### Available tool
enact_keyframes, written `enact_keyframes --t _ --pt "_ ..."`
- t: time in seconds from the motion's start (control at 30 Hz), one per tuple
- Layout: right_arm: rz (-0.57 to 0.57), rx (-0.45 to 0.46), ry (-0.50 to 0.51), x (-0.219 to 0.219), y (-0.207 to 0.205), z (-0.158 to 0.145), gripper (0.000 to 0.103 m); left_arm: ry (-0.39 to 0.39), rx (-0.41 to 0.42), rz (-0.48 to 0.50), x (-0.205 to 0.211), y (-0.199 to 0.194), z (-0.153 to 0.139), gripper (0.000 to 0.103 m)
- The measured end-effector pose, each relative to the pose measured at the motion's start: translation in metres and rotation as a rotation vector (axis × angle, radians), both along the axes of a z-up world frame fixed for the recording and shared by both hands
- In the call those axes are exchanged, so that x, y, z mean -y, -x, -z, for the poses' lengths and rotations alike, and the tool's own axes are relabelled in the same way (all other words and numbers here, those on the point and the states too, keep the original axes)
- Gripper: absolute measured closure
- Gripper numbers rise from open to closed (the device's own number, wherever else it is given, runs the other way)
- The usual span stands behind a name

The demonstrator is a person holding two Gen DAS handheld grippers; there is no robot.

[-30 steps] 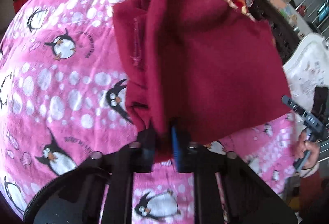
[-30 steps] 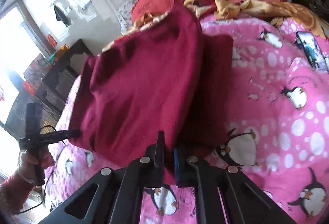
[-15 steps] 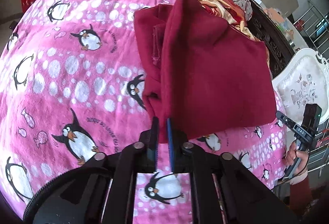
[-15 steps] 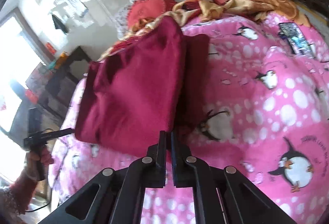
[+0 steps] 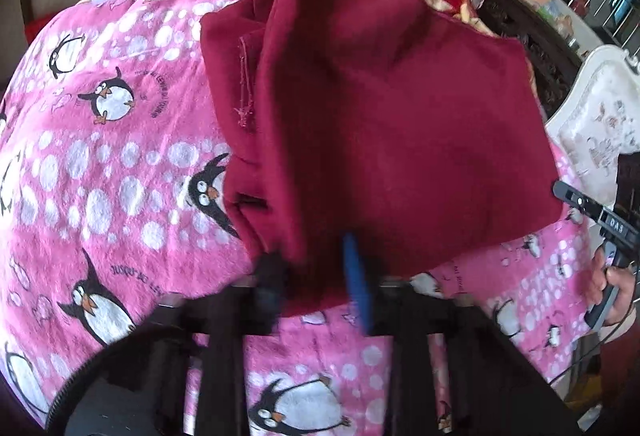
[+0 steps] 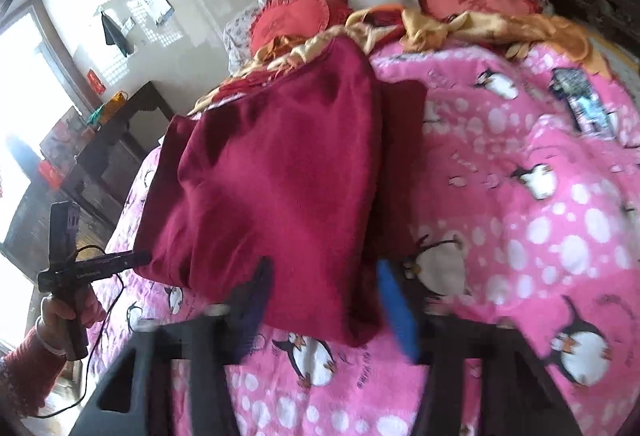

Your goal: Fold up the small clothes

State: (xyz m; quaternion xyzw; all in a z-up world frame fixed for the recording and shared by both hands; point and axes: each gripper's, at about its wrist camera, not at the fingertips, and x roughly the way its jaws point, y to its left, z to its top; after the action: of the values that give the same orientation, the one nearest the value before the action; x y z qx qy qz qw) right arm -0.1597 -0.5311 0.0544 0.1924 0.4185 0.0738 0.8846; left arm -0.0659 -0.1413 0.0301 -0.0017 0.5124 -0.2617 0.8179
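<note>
I'm working over the bed w/ the pink penguin blanket (image 5: 100,164). The maroon garment (image 5: 392,140) is lying folded on it, centre to 1 o'clock in the left view. Right gripper (image 6: 332,300) is opening, jaws wide, hem between them but unpinched. Left gripper (image 5: 316,272) is closing, jaws apart round the near edge, blurred. Risk imo: dragging either gripper out could snag the top layer & undo the fold.

Dark red fleecy garment (image 5: 384,124) lying folded over on the pink penguin blanket (image 5: 100,156), top layer doubled across, narrower strip with a stitched seam sticking out along one side.
</note>
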Motion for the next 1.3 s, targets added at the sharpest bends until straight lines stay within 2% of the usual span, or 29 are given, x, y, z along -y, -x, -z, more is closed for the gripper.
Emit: enact_keyframes --t 0.03,0.07,0.2,0.3,0.37,0.47,0.57,0.63,0.7,0.73,0.77,0.8,0.83,0.93,1.0,1.07,1.2,1.3 --pt "-0.001 -0.01 0.0 -0.002 -0.004 0.003 0.08 0.022 -0.019 -0.005 -0.004 -0.002 0.0 0.093" --pt "0.001 -0.015 0.0 -0.003 -0.006 0.005 0.093 0.046 -0.04 -0.01 -0.01 -0.003 -0.002 0.096" --pt "-0.008 0.024 -0.03 0.003 0.006 -0.014 0.098 0.125 -0.048 0.012 -0.039 0.002 -0.027 0.097" --pt "-0.012 0.03 -0.023 0.007 0.017 -0.025 0.098 0.118 -0.062 0.006 -0.051 0.005 -0.023 0.097" --pt "-0.01 0.0 0.014 0.009 0.017 -0.016 0.098 0.119 -0.086 0.005 -0.051 0.004 -0.01 0.097" --pt "0.0 -0.07 0.009 0.009 0.01 0.008 0.098 0.107 -0.069 0.005 -0.043 0.005 -0.006 0.097" --pt "0.001 -0.053 0.052 0.005 0.01 0.001 0.098 0.069 -0.06 -0.002 -0.037 0.004 -0.012 0.096" --pt "0.015 -0.019 0.121 0.002 0.011 -0.017 0.094 0.042 -0.058 -0.013 -0.033 -0.001 -0.02 0.095" --pt "0.027 0.024 0.162 0.0 0.009 -0.032 0.087 0.042 -0.035 -0.028 -0.033 -0.006 -0.031 0.084" --pt "0.034 0.048 0.171 -0.001 0.005 -0.041 0.08 0.049 -0.022 -0.035 -0.035 -0.006 -0.034 0.081" --pt "0.044 0.069 0.176 -0.001 0.001 -0.047 0.059 0.054 -0.004 -0.043 -0.034 -0.01 -0.038 0.071" --pt "0.053 0.1 0.179 -0.001 -0.004 -0.053 0.051 0.051 0.02 -0.052 -0.032 -0.013 -0.041 0.064" --pt "0.041 0.138 0.189 -0.006 -0.012 -0.06 0.051 0.041 0.044 -0.061 -0.027 -0.018 -0.045 0.063" --pt "-0.005 0.161 0.249 -0.025 -0.048 -0.065 0.051 0.024 0.088 -0.089 -0.013 -0.037 -0.052 0.063" --pt "-0.019 0.163 0.242 -0.032 -0.07 -0.061 0.052 0.007 0.114 -0.096 -0.001 -0.053 -0.052 0.063" --pt "-0.031 0.16 0.228 -0.038 -0.096 -0.053 0.057 -0.021 0.149 -0.105 0.009 -0.069 -0.051 0.063" --pt "0.0 0.123 0.265 -0.038 -0.139 -0.036 0.066 -0.1 0.164 -0.159 0.025 -0.106 -0.033 0.063" --pt "0.065 0.095 0.272 -0.022 -0.165 -0.023 0.067 -0.114 0.167 -0.183 0.025 -0.126 -0.019 0.06"
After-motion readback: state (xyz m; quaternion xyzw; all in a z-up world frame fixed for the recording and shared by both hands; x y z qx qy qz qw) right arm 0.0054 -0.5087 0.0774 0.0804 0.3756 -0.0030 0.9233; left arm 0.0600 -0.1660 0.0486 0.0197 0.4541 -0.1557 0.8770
